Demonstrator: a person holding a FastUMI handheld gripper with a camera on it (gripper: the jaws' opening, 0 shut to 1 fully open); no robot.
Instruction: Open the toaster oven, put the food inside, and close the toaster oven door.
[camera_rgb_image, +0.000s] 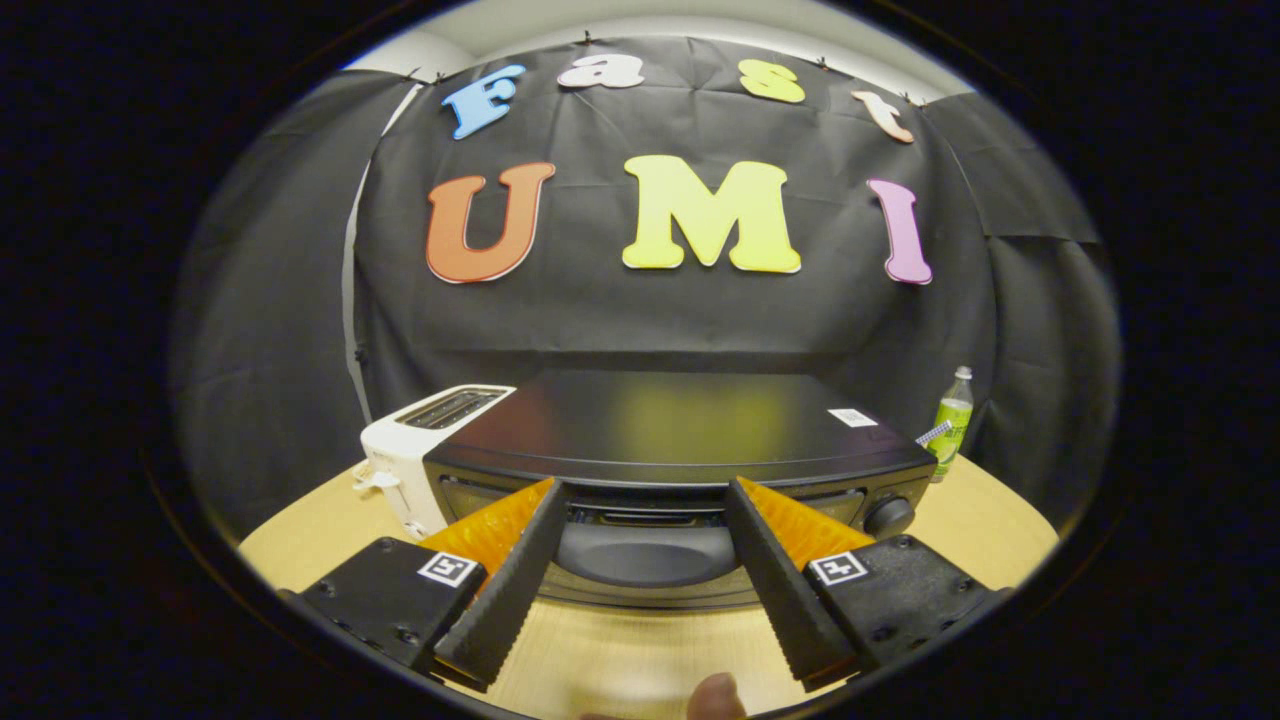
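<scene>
Fingertip: a person's fingertip (715, 697) is seen closest to the camera, just below and between the two gripper fingers.
Gripper (647, 488): the two fingers are held wide apart, nothing is clamped between them, and their tips are seen against the upper front of the toaster oven; contact cannot be told.
Door handle (647, 553): a dark curved handle is seen between the two fingers, just ahead of them, on the oven's front.
Toaster oven (680, 420): a black box with a glossy flat top is set directly ahead of the gripper on the table; its door is seen shut.
Knob (888, 515): a round dark knob is found on the oven's front, just outside the right finger.
Sticker (852, 417): a small white label is placed on the oven's top, toward its right rear.
Toaster (420, 445): a white slot toaster is stood beside the oven, beyond the left finger, close to its side.
Bottle (953, 420): a green bottle is stood upright beyond the right finger, behind the oven's right corner.
Table (620, 660): a light wood surface is seen under the fingers and around the oven.
</scene>
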